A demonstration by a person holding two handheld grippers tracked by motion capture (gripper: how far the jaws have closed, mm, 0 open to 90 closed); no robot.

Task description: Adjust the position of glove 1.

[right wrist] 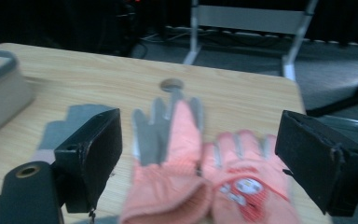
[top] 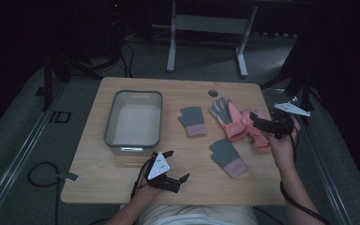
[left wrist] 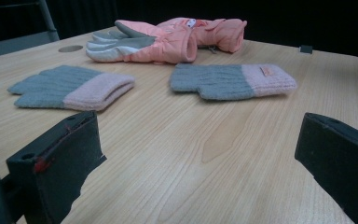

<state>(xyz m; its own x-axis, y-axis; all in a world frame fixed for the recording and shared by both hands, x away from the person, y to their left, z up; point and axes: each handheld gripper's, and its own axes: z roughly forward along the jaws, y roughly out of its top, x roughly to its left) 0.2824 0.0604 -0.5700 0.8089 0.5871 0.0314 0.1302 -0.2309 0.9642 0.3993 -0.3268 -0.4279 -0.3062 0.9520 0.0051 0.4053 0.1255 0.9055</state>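
On the table [top: 122, 178]: two pink gloves [top: 243, 124], two grey mittens [top: 193, 122].

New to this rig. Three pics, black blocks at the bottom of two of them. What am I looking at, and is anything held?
No robot here: a person holds a two-jaw tool in each hand. The high view looks down on the light wooden table; the left tool sits near the front edge, the right tool hangs over the gloves at the right side. The other two pictures come from cameras riding on each tool, and the black blocks are that tool's own jaws.

On the table: a grey-rimmed rectangular plastic bin, which looks empty, two grey knit gloves with pink cuffs, and a pair of pink padded gloves with grey palms.

Both tools are open and hold nothing. In the right gripper view the pink pair lies between and beyond the jaws, so it looks like the next pick, though nothing is touched yet.
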